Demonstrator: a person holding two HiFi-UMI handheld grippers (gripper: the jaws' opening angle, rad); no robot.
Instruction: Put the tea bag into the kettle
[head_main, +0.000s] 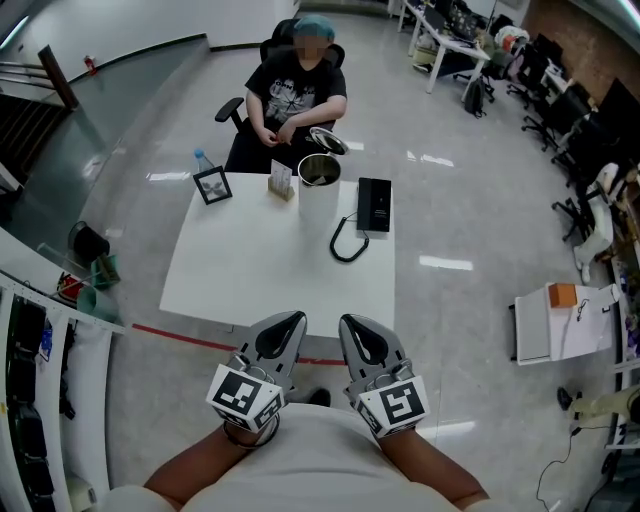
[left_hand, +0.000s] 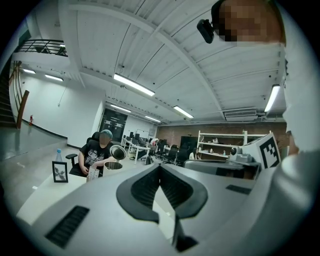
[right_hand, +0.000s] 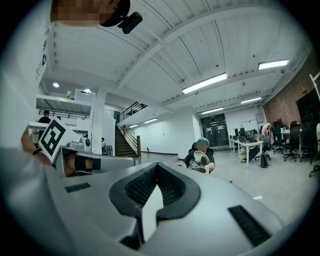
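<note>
- Plainly, both tongs are clenched on nothing: the left gripper (head_main: 294, 320) and the right gripper (head_main: 348, 322) sit side by side at the near edge of the white square table (head_main: 250, 270).
- The small pale paper tea bag (head_main: 281, 181) stands upright at the far edge, just beside the left flank of the open-lidded steel kettle (head_main: 318, 182).
- It lies almost straight ahead of the left gripper, with the whole table between them, so that hand seems better placed to fetch it.

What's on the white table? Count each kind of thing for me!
Kettle: 1
Black base with cord: 1
Picture frame: 1
Water bottle: 1
Small box: 1
Total: 5
</note>
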